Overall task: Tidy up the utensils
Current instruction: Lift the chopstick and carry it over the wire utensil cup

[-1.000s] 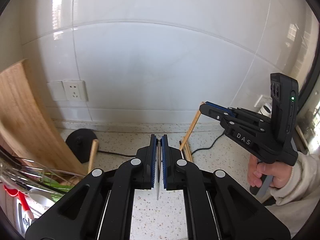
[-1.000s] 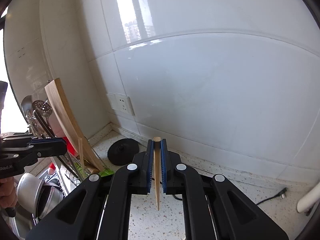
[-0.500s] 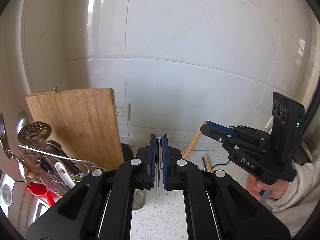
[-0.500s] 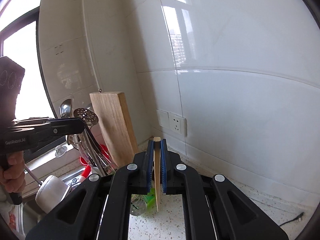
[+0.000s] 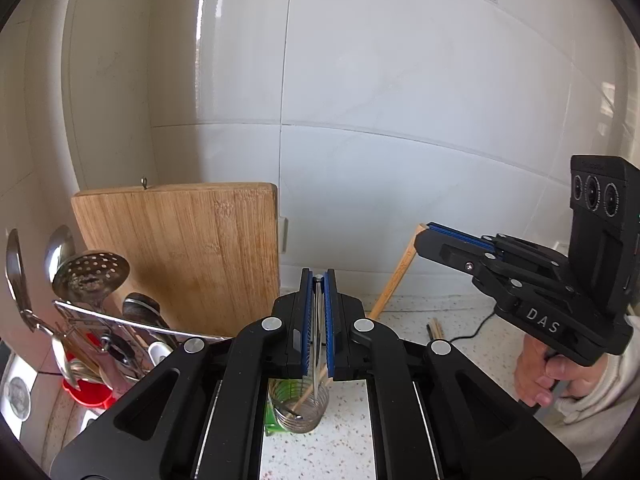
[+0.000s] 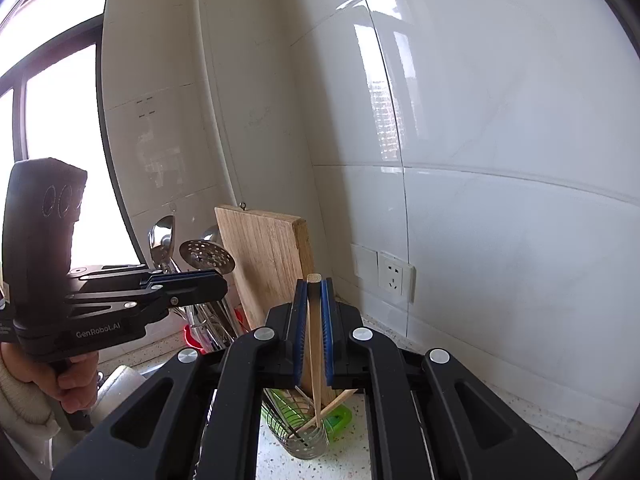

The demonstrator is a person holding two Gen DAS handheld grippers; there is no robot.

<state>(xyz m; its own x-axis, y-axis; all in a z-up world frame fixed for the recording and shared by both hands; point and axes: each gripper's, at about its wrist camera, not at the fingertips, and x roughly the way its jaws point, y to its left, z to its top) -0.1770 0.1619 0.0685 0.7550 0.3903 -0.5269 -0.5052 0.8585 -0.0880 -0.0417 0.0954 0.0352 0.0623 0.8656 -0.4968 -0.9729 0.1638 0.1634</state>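
At my ten o'clock a wooden cutting board stands upright against the white tiled wall, a small metal eyelet in its top edge. At two o'clock a wall socket sits low on the tiles. A black cable trails across the speckled countertop.

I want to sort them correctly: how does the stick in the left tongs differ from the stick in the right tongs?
The thin shiny metal stick in the left tongs is silver; the pale wooden stick in the right tongs is thicker and tan. Both are clamped, slanting down toward the wire holder.
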